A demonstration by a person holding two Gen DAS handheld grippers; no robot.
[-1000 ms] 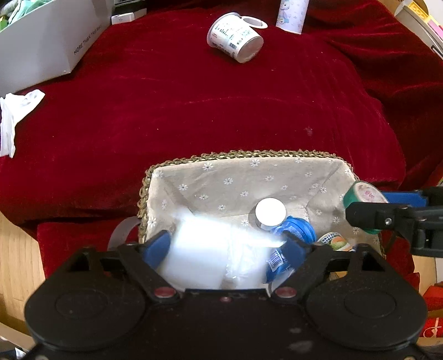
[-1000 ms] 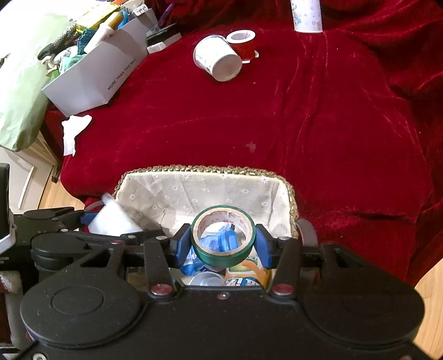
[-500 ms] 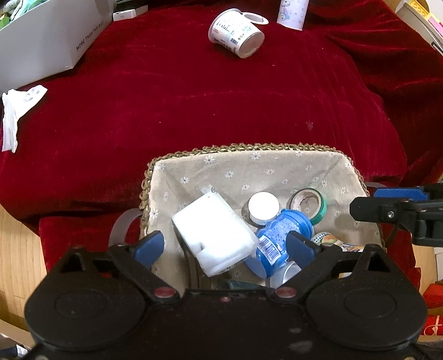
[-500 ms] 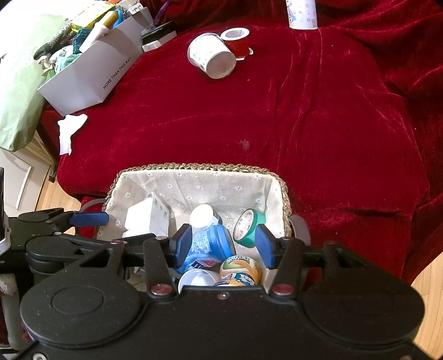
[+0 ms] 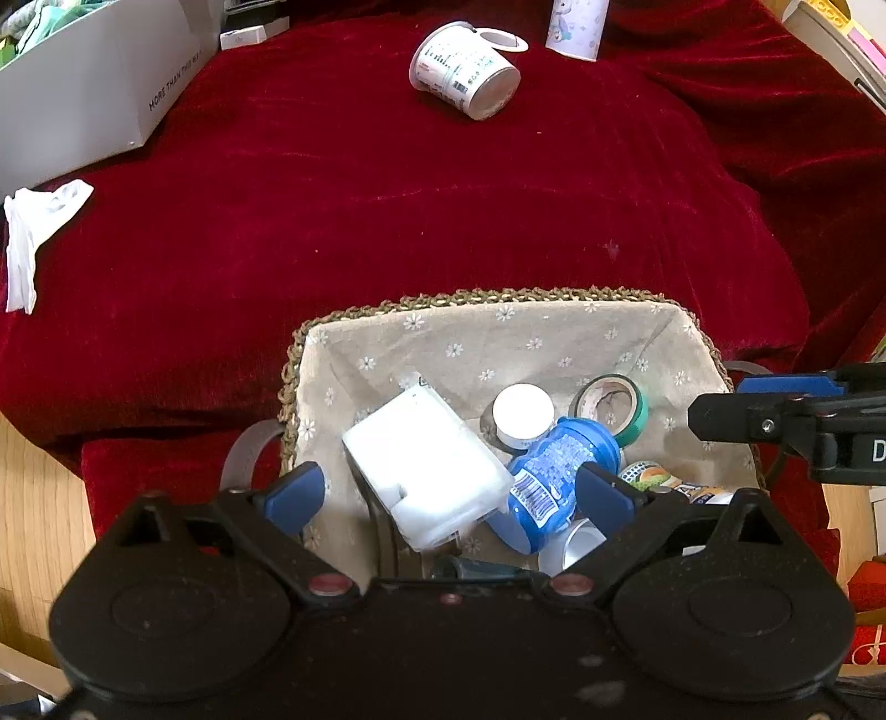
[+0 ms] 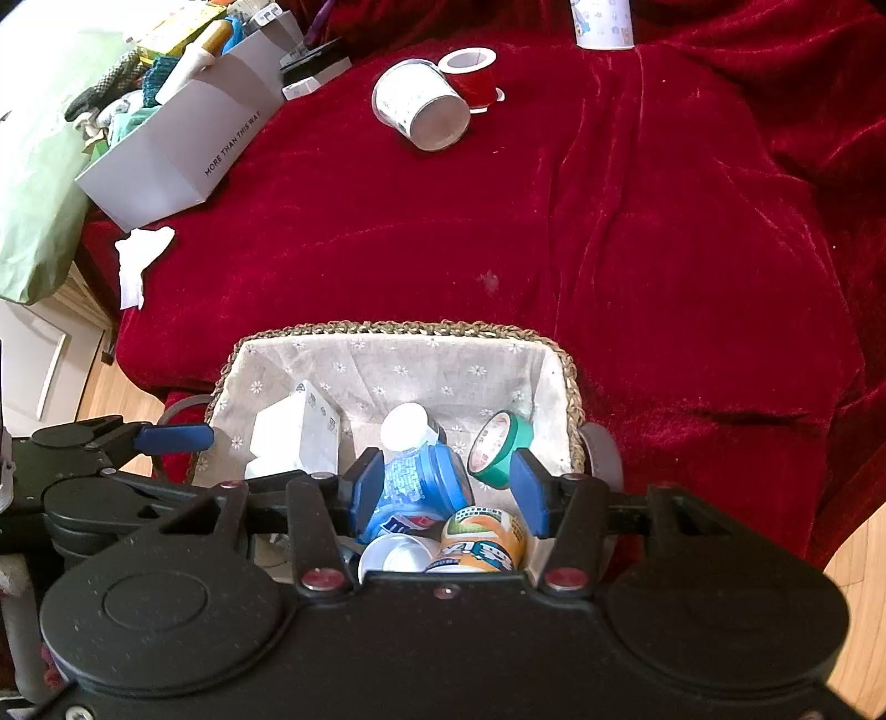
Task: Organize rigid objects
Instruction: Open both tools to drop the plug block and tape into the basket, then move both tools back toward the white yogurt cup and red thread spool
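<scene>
A woven basket (image 5: 498, 296) (image 6: 387, 328) with a floral lining sits at the near edge of the red cloth. In it lie a white box (image 5: 426, 465) (image 6: 293, 435), a blue bottle (image 5: 559, 471) (image 6: 412, 476), a green tape roll (image 5: 614, 401) (image 6: 501, 448), a white-capped jar (image 5: 523, 412) and an orange can (image 6: 484, 540). My left gripper (image 5: 448, 493) is open and empty above the basket's near side. My right gripper (image 6: 446, 490) is open and empty above the bottle and tape.
On the cloth at the back lie a tipped white cup (image 5: 462, 69) (image 6: 418, 105), a red tape roll (image 6: 473, 75) and a patterned paper cup (image 5: 573, 25) (image 6: 601, 22). A grey box (image 5: 83, 83) (image 6: 183, 133) and a white tissue (image 5: 33, 232) (image 6: 138, 260) are at the left.
My left gripper opened and let the white box drop into the basket. My right gripper opened and let the green tape roll drop into the basket. Both grippers pulled back a little.
</scene>
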